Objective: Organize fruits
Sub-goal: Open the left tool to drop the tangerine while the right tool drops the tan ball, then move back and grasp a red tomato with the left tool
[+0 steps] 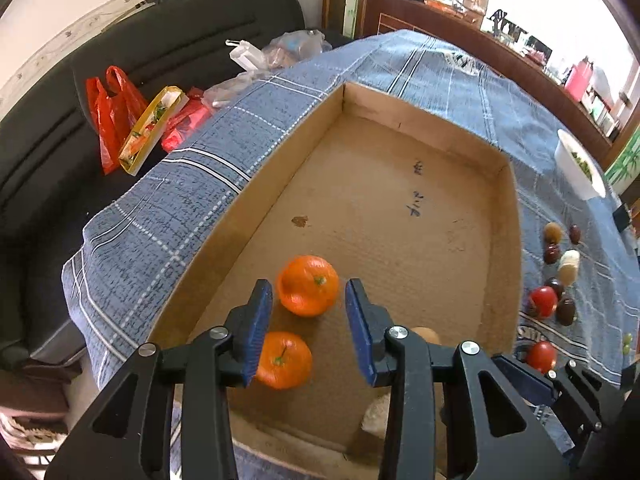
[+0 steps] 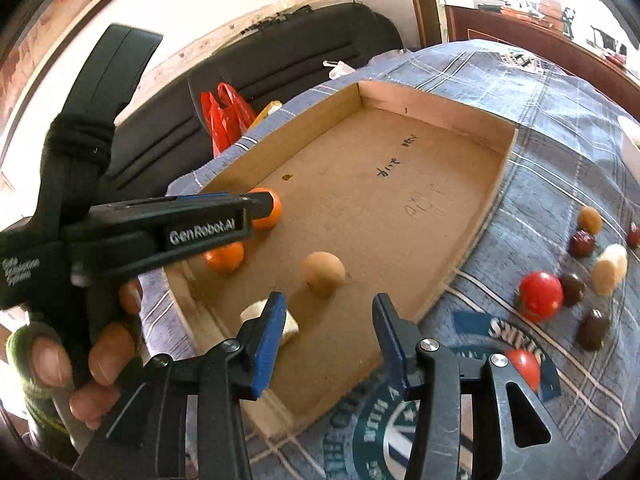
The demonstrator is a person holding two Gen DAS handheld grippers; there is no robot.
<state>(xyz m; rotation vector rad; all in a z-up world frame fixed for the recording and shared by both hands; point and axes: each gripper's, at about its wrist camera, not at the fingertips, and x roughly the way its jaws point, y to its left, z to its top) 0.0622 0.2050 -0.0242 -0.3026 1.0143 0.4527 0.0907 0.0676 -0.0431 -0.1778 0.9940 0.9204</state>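
Both grippers are black with silver screws and blue fingers (image 1: 260, 320). One side reads "GenRobot.AI" in white. The bare-skinned hand (image 2: 80, 360) wears a black strap.

This is a lived-in home, most likely a sitting or dining room. A table is draped in a blue checked cloth (image 1: 192, 184), the sort used as a household cover. Beside it stands a black sofa (image 1: 132, 52) strewn with a red plastic bag (image 1: 114, 116) and other shopping. A dark wooden sideboard (image 1: 448, 28) along the far wall is crowded with everyday clutter, and a white bowl (image 1: 580, 164) sits on the table.
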